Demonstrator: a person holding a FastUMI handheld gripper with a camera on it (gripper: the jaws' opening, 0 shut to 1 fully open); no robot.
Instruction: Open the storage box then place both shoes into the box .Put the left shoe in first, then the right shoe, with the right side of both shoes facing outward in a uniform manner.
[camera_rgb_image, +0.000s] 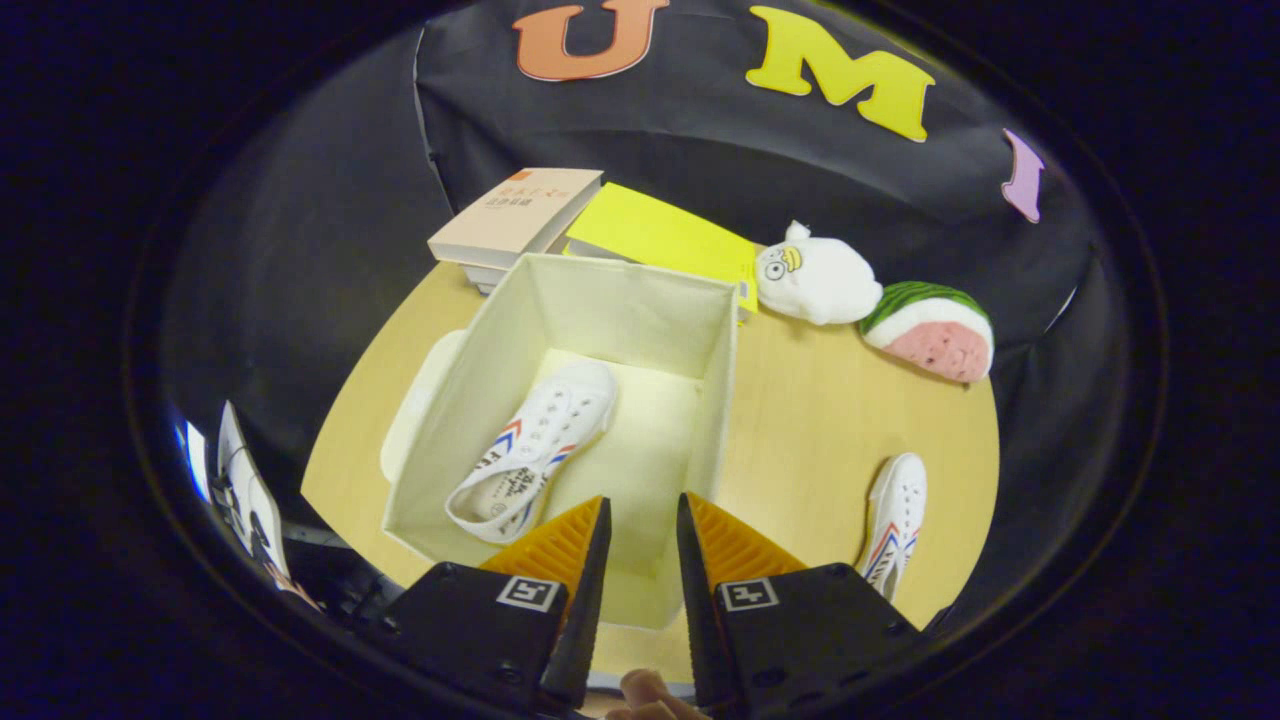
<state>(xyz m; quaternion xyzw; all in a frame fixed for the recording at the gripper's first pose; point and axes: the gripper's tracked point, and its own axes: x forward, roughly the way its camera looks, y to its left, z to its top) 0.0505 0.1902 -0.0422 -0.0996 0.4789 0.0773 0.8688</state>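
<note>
An open cream fabric storage box (455, 375) stands on the round wooden table, just ahead of my fingers. One white shoe (535, 450) with red and blue stripes lies inside it against the left wall, toe pointing away. The second white shoe (893, 525) rests on the table to the right of the box, beside my right finger. My gripper (643, 520) hovers above the box's near edge with its orange fingers a narrow gap apart and nothing between them. The box's lid (420, 400) lies flat against the box's left side.
Beyond the box lie a beige book (515, 215) and a yellow book (665, 240). A white plush toy (815, 275) and a watermelon-slice plush (930, 330) sit at the far right. Bare wooden table (820, 400) stretches between the box and the second shoe.
</note>
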